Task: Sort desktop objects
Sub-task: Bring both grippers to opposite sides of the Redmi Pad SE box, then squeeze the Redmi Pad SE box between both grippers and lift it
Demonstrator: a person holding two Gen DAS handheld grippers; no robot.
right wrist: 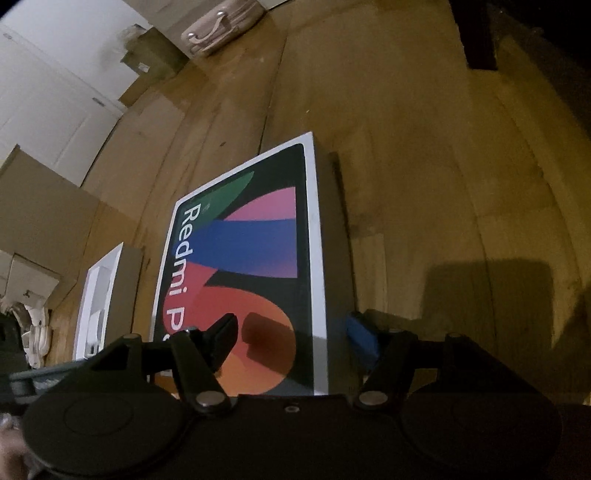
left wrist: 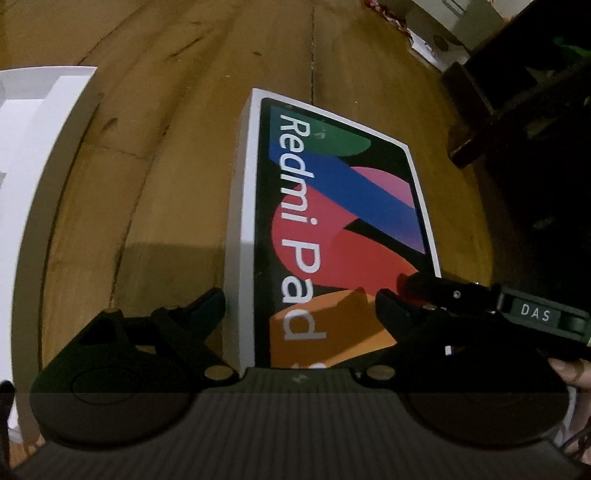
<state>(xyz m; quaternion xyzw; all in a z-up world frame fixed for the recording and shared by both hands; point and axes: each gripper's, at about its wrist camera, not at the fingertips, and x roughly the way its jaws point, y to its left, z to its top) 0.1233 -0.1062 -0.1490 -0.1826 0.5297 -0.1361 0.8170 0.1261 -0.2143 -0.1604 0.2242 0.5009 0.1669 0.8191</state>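
A white Redmi Pad box [left wrist: 332,221] with a colourful printed lid lies flat on the wooden surface; it also shows in the right wrist view [right wrist: 255,266]. My left gripper [left wrist: 299,306] is open, its fingers straddling the box's near left edge. My right gripper [right wrist: 295,336] is open around the box's near right edge, one finger over the lid and one beside the box. The right gripper's fingers [left wrist: 436,291] show at the box's near right corner in the left wrist view.
A white open box [left wrist: 33,184] lies to the left; it also shows in the right wrist view [right wrist: 99,295]. Cardboard [right wrist: 40,214] and a beige case [right wrist: 218,29] lie further off. A dark furniture leg [left wrist: 476,122] stands at the right.
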